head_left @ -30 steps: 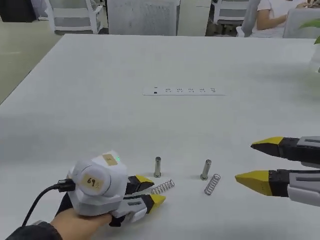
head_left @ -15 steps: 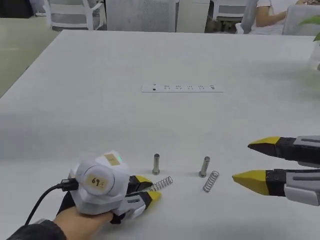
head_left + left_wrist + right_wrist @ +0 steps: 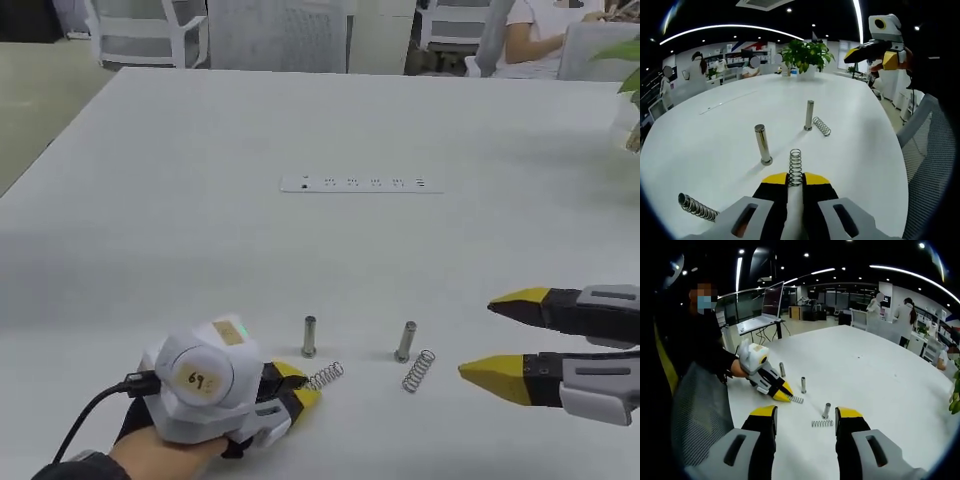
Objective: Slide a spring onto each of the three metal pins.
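The left gripper [image 3: 300, 384] is lying low over the white table [image 3: 200, 200] in a hand [image 3: 160, 455], and its jaws are pressing together on the near end of a spring [image 3: 325, 376]. In the left gripper view that spring [image 3: 795, 166] is sticking straight out from between the yellow tips, with its free end reaching toward the base of the first pin [image 3: 761, 144]. That pin is standing upright just beside it. In the head view the first pin [image 3: 309, 336] is standing just behind the held spring. The second pin [image 3: 405, 341] is standing upright further right, with a second spring [image 3: 418, 370] lying loose on the table, its far end close to that pin's base. The right gripper [image 3: 477, 338] is hovering at the right, with its jaws standing wide apart and nothing between them, tips pointing toward the second spring. In the right gripper view the second spring [image 3: 822, 423] is lying between and just ahead of the yellow tips, next to the second pin [image 3: 826, 410]. Beyond them are the first pin [image 3: 803, 384] and a third pin [image 3: 782, 369] standing beside the left gripper [image 3: 786, 396]. A third spring [image 3: 696, 206] is lying flat at the lower left of the left gripper view. A power strip [image 3: 362, 184] is sitting mid-table, well apart from the pins.
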Demonstrator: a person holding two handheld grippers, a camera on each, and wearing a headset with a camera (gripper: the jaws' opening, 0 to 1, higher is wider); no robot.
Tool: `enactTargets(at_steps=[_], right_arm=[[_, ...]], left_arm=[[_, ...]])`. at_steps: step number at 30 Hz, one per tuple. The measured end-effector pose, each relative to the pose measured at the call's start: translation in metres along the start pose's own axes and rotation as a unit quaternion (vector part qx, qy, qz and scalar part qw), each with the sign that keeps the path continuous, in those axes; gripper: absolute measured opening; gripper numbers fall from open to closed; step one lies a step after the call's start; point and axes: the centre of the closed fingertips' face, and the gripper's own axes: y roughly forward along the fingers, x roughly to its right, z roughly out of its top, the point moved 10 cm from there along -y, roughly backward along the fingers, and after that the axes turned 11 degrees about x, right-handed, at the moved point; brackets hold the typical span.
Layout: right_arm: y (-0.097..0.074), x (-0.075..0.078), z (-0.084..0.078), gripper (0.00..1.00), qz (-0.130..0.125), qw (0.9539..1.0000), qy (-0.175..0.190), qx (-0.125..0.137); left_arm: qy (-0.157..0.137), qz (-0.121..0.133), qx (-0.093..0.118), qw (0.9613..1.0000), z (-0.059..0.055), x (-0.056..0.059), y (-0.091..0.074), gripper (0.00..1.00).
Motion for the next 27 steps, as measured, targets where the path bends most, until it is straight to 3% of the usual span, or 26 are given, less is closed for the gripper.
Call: enactTargets(at_steps=[12, 27], right_arm=[[0.003, -0.001, 0.000, 0.44, 0.007, 1.0000, -0.001, -0.003], [0.004, -0.004, 0.009, 0.43, 0.018, 0.9997, -0.014, 0.003]], left_arm=[[0.009, -0.015, -0.005, 0.9998, 0.001, 0.003, -0.006, 0.03], [0.016, -0.027, 0.020, 0.9993, 0.024, 0.003, -0.028, 0.03]])
